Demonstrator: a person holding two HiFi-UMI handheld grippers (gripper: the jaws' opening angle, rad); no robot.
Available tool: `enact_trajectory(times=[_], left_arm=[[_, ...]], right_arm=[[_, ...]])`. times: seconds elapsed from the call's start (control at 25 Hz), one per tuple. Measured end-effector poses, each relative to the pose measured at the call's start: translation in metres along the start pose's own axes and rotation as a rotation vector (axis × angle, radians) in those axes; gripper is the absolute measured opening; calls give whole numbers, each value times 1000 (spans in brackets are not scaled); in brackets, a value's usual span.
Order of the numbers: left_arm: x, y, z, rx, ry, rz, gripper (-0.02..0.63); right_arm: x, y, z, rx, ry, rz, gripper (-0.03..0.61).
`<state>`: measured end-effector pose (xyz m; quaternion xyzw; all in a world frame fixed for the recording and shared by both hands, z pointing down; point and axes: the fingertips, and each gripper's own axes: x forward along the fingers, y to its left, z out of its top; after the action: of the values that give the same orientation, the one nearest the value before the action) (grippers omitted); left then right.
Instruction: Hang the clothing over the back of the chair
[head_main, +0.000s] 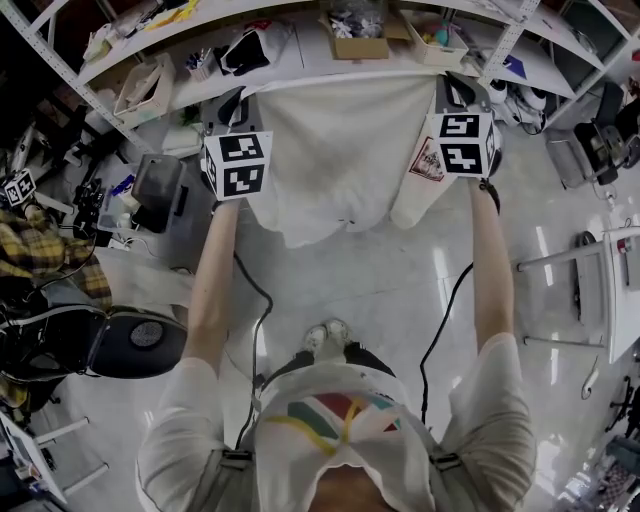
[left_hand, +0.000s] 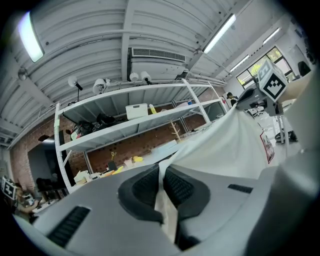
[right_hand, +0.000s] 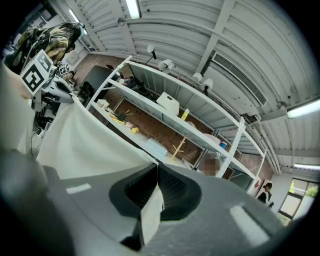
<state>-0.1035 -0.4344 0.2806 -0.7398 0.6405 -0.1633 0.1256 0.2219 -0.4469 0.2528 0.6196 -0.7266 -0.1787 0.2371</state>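
Arms reach straight out and parallel from the shoulders, each hand aiming its tool about level at the far shelving. The left gripper (left_hand: 161, 182) and right gripper (right_hand: 156, 187) are both clenched on the top edge of the white clothing (head_main: 340, 160), which hangs spread between them above the floor, apart from the dark chair (head_main: 135, 345) at the near left. Only the gripper views show fabric pinched between the ribbed pads (left_hand: 179, 187). Only the head view shows the garment's full spread and the printed patch (head_main: 428, 160) near its right edge. On the far shelf, a cardboard box (head_main: 358, 45) holds small items too blurred to name.
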Motion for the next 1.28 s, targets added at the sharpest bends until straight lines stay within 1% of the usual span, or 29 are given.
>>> enact_trajectory(times=[0.4,0.6,0.8,1.16,1.28], left_arm=[[8,-26,-48,2,73,-49,15],[9,-36,-72,6,116,-69,15],[11,-47,-96,4,154,-85,15],[12,-64,-138,-8,210,-109,15],[13,-70,-150,-13,230,-119,15]], right_arm=[[12,24,-44,-15,72,54,9],[16,38,-66,5,108,70,9],[22,54,-89,-6,141,105,9],[26,81,-127,-2,193,141,9],[27,88,-141,-7,225,157,9]])
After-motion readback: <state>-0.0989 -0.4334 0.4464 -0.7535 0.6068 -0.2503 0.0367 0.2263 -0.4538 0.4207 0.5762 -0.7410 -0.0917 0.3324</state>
